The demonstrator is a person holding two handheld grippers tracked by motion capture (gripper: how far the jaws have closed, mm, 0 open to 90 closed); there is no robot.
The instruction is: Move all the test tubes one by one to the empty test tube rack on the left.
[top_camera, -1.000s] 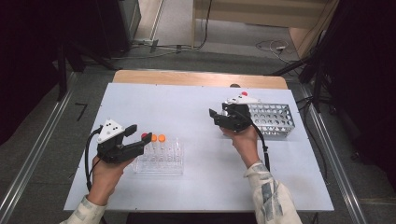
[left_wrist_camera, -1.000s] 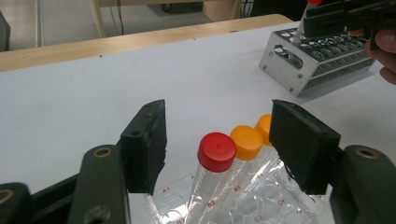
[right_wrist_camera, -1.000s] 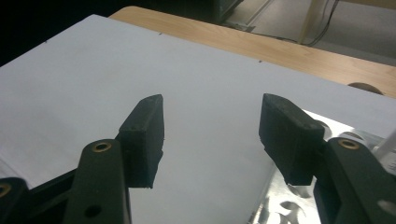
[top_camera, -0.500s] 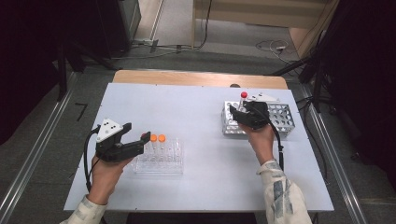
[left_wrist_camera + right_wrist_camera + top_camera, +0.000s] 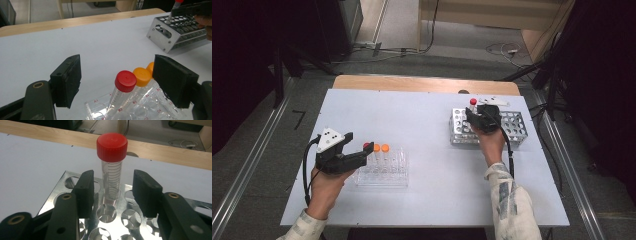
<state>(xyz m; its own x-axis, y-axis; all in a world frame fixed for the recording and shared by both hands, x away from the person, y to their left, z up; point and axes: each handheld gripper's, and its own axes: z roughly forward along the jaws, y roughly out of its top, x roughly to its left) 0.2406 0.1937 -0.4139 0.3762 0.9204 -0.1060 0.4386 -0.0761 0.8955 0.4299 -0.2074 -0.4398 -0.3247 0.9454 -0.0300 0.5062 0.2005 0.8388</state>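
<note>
Right gripper (image 5: 474, 120) moved over metal rack (image 5: 512, 131), jaws just closing around red-capped tube (image 5: 112, 165), untouched; left gripper (image 5: 362, 152) open, empty

We see the clear plastic tube rack (image 5: 382, 170) at the white table's (image 5: 422, 130) left, the perforated metal rack (image 5: 512, 127) far right, a red-capped tube (image 5: 111, 167) standing in it.

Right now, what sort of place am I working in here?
Probably a lab bench set up for recording: a white table holds a metal tube rack with a red-capped tube and a clear plastic rack of capped tubes, with cables on the floor behind.
</note>
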